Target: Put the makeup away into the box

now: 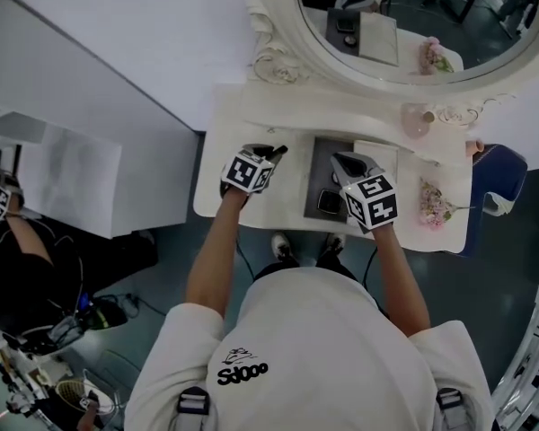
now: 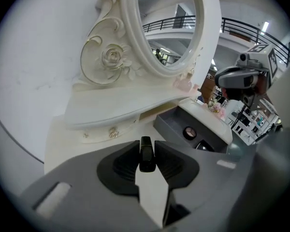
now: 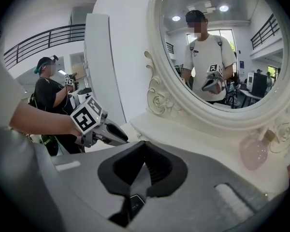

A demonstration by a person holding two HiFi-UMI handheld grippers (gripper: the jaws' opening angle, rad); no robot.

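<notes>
Left gripper (image 2: 146,145) clenches a small glossy black makeup tube (image 2: 146,156); right gripper (image 3: 144,145) is closed, empty. Print on the black square compact (image 3: 135,202) below it is unreadable.

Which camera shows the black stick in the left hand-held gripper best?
The left gripper view: the black stick sits centred, pinched in the jaws of the left hand-held gripper. The head view shows only a dark end at that gripper's tip. In the right gripper view the stick is too small to tell.
</notes>
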